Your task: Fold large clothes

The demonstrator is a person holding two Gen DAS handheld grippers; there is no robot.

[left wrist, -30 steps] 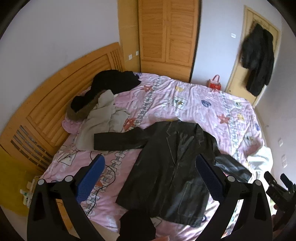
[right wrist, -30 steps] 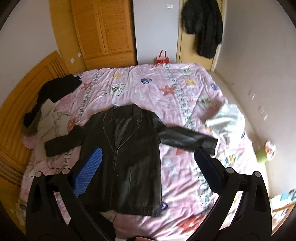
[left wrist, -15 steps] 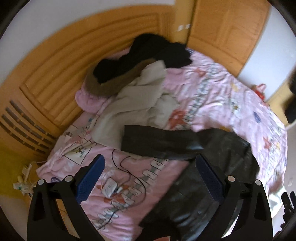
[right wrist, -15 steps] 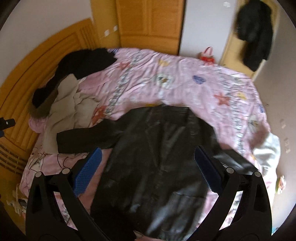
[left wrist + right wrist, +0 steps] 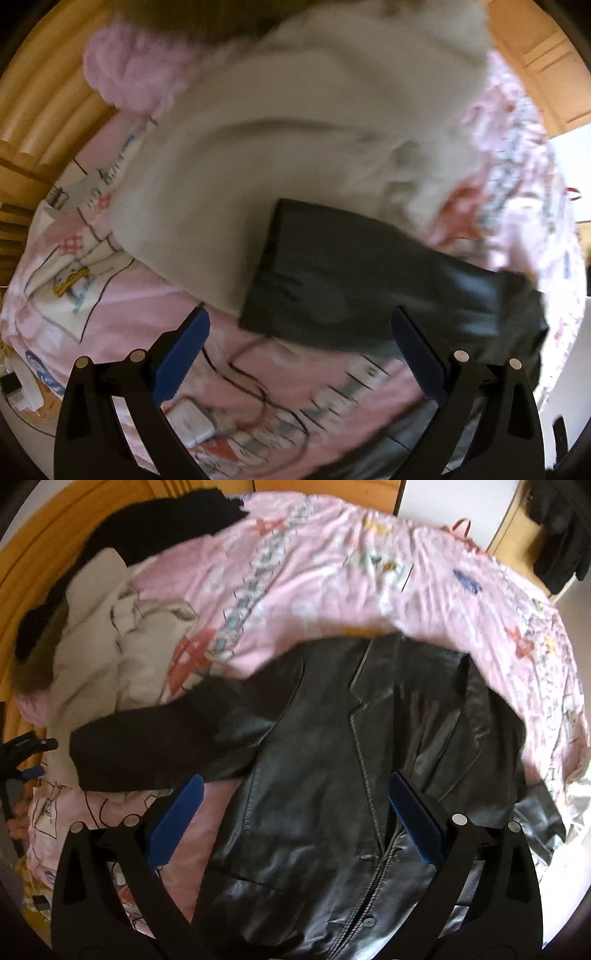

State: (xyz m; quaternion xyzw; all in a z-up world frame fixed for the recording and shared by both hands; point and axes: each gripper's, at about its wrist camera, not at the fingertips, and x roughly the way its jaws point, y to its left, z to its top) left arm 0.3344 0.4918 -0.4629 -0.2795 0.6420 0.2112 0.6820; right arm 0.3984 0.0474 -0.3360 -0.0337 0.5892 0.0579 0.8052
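Here, jacket sleeve (image 5: 332, 273) beyond left gripper (image 5: 299, 354)

Soft daylight — both views motion-blurred, fisheye-bent at edges.

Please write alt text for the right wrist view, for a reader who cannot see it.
A black leather jacket lies spread face up on a pink patterned bedsheet, below the open right gripper. A beige garment lies crumpled beside its outstretched sleeve.

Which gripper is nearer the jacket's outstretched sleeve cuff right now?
Left. The left gripper is open right at the cuff. The right gripper is open over the jacket front, farther from it.
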